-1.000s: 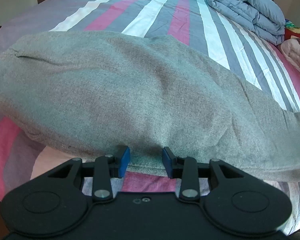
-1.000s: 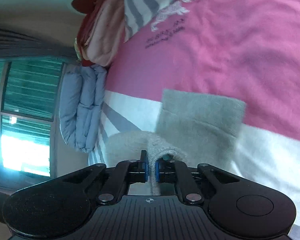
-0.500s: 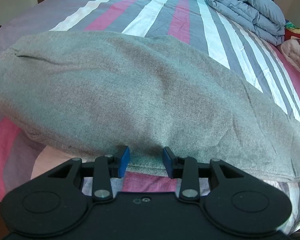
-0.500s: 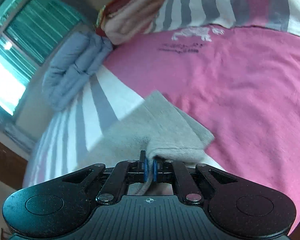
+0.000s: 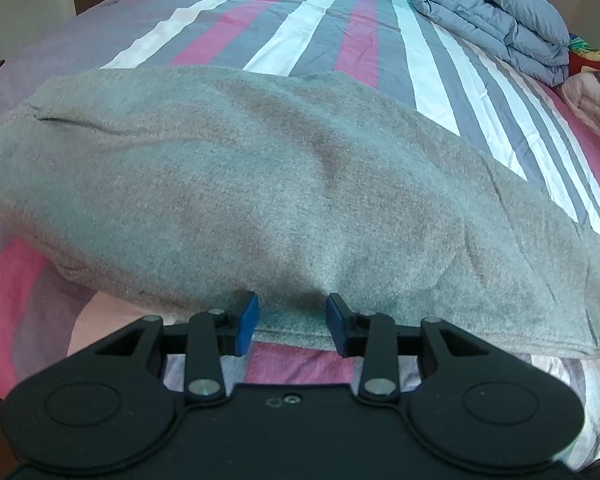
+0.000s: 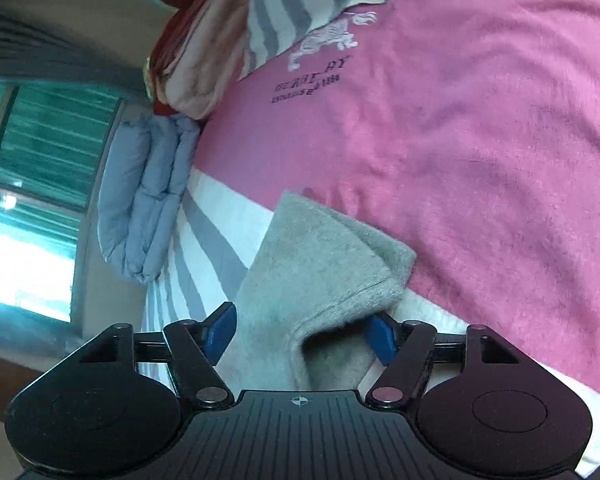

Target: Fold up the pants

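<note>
The grey pants (image 5: 260,200) lie spread across the frame's middle on the striped bed (image 5: 332,32). The left gripper (image 5: 292,322) gapes empty at their near edge. The right gripper (image 6: 300,332) stands wide, the hem loose between its jaws. The fleece looks soft, limp and light; grip a doubled edge.

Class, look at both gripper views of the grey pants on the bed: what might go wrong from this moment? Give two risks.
1. The right gripper is open, with the pants' curled end loose between its fingers; pulling away could drag that end and undo the fold.
2. The left gripper is open at the pants' near edge, above the bedsheet; closing low might pinch sheet along with cloth.
</note>
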Tool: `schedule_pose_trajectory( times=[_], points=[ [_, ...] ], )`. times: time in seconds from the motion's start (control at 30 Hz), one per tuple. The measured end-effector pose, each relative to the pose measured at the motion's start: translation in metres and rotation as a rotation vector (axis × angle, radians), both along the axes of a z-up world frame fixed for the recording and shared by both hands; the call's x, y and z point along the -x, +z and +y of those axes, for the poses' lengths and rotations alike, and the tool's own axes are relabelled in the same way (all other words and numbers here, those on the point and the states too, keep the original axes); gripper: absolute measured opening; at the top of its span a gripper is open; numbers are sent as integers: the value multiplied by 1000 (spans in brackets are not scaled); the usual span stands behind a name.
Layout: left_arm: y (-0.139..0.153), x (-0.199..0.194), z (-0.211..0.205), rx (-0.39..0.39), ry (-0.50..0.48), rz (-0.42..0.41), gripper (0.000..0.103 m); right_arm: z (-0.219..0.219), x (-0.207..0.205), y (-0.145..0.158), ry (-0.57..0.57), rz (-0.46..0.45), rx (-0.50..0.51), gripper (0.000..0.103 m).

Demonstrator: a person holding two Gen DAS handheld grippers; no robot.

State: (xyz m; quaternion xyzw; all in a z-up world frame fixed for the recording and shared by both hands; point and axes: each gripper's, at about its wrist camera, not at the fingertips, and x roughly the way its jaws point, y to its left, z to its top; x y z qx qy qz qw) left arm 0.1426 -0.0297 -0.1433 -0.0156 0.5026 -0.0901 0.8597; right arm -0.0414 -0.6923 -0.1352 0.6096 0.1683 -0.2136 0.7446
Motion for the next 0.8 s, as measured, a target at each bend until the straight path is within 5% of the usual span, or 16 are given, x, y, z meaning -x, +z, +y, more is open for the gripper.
schedule_pose_trajectory(
  times=[0.03,0.07,0.1,0.23,0.3,0.43,0.6,0.8],
  points=[
    [0,0,-1,-3,-1,-2,29,-3,-2,2,-17,21,14,57],
    [0,0,-1,-5,-2,-3,29,-5,-5,3,-16,40,24,36],
    [0,1,-1,-6,-2,-4,29,-8,-9,4,-5,53,28,27],
    [0,1,-1,-5,-1,-1,29,-10,-29,19,55,102,138,19],
    [0,1,-1,-6,-1,-2,29,-2,-39,48,105,68,311,11],
    [-1,1,-1,-5,4,-1,30,22,-42,106,196,-56,671,11],
    [-1,1,-2,-11,-2,-2,30,-1,-44,27,248,270,539,11],
    [0,1,-3,-18,4,-4,30,4,-47,22,244,321,542,13]
  ],
)
